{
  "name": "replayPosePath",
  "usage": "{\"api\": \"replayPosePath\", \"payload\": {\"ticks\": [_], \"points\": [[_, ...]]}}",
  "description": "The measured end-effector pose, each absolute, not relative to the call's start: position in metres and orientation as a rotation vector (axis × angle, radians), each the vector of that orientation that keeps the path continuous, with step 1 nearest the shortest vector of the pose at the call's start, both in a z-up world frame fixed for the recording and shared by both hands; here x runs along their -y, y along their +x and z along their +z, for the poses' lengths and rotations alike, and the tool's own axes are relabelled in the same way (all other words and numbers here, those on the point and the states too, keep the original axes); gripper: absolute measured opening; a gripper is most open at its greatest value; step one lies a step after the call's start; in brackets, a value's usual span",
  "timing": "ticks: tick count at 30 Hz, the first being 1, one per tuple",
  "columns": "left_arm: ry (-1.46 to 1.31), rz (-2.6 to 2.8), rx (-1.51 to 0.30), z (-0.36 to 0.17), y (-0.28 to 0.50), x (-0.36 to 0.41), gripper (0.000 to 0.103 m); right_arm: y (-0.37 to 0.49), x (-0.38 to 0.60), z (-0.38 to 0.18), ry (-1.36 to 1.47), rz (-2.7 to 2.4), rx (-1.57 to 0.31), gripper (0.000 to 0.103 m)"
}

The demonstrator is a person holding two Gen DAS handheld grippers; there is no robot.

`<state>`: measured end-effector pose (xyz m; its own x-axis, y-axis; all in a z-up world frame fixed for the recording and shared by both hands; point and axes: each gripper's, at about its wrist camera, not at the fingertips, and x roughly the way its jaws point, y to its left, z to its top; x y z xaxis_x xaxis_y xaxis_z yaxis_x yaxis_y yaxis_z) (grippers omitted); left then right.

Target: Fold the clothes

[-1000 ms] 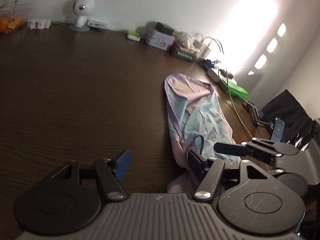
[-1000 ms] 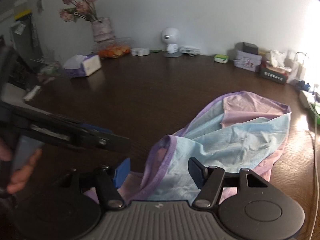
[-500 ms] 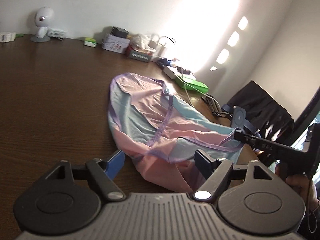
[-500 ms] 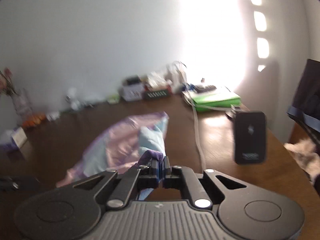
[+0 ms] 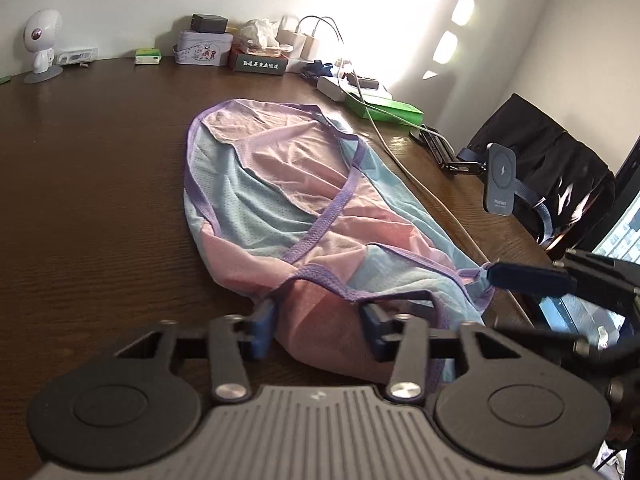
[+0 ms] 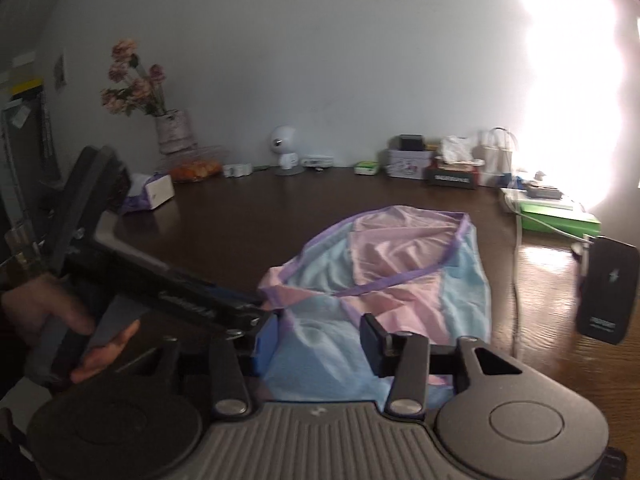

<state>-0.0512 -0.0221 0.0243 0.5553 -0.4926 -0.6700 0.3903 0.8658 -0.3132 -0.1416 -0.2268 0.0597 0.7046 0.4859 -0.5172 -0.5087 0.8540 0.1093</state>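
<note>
The pink, pale-blue and lavender-trimmed mesh garment [image 5: 304, 200] lay on the dark wooden worktop [image 5: 100, 200], its near end under both tools. A second earlier it had been a narrow, bunched strip; now it lay wider and flatter, with the lavender hem crossing its middle.

Half a second before, the right claw [image 6: 318, 336] had been pinched on a lavender hem and held up off the wood. Its jaws had just been opening and now stood apart, with blue mesh lying between and below them and not gripped.

The left claw [image 5: 318, 328] had been gaping wide and had just been closing. In its own view the pads were apart, with the pink near fold bulging between them; whether they were already pressing on it could not be told. My reading is that the spreading pull was over and the left side was taking its hold for the first fold.

The right wrist view showed the left tool side-on, with a hand [image 6: 60, 320] wrapped round its handle and a lavender corner bunched at its tip. It also showed a pale vase of dried flowers [image 6: 172, 136] at the far wall. The left wrist view showed the right tool edge-on with a hem corner at its tip, so its gap was hidden there. It also showed a dark charging stand [image 5: 500, 184] beside the worktop's right edge.
</note>
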Motion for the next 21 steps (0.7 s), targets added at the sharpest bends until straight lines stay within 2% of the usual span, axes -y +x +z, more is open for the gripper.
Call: {"api": "replayPosePath", "payload": {"ticks": [3, 5, 6, 8, 11, 13, 15, 16, 18, 19, 21], "points": [[-0.154, -0.502, -0.775, 0.031, -0.051, 0.011, 0.003, -0.134, 0.198, 0.042, -0.076, 0.567, -0.604, 0.053], [-0.152, -0.467, -0.725, 0.043, -0.053, 0.005, 0.002, -0.126, 0.185, 0.033, -0.093, 0.525, -0.617, 0.027], [-0.147, -0.449, -0.686, 0.054, -0.058, 0.002, 0.002, -0.123, 0.181, 0.03, -0.105, 0.487, -0.624, 0.002], [-0.116, -0.415, -0.6, 0.081, -0.074, -0.004, 0.002, -0.123, 0.179, 0.039, -0.103, 0.455, -0.582, 0.003], [-0.027, -0.361, -0.425, 0.129, -0.116, -0.005, 0.002, -0.147, 0.184, 0.081, -0.08, 0.455, -0.41, 0.002], [0.036, -0.346, -0.349, 0.15, -0.144, 0.001, 0.011, -0.174, 0.195, 0.113, -0.073, 0.447, -0.282, 0.002], [0.089, -0.36, -0.349, 0.155, -0.165, 0.013, 0.072, -0.199, 0.211, 0.129, -0.056, 0.421, -0.205, 0.002], [0.119, -0.374, -0.371, 0.147, -0.171, 0.021, 0.079, -0.21, 0.219, 0.132, -0.055, 0.391, -0.187, 0.002], [0.175, -0.393, -0.471, 0.115, -0.179, 0.037, 0.078, -0.218, 0.23, 0.118, -0.088, 0.286, -0.252, 0.002], [0.192, -0.398, -0.533, 0.097, -0.182, 0.044, 0.076, -0.215, 0.236, 0.101, -0.118, 0.262, -0.361, 0.002], [0.198, -0.404, -0.65, 0.061, -0.193, 0.048, 0.066, -0.213, 0.243, 0.066, -0.155, 0.255, -0.563, 0.003]]}}
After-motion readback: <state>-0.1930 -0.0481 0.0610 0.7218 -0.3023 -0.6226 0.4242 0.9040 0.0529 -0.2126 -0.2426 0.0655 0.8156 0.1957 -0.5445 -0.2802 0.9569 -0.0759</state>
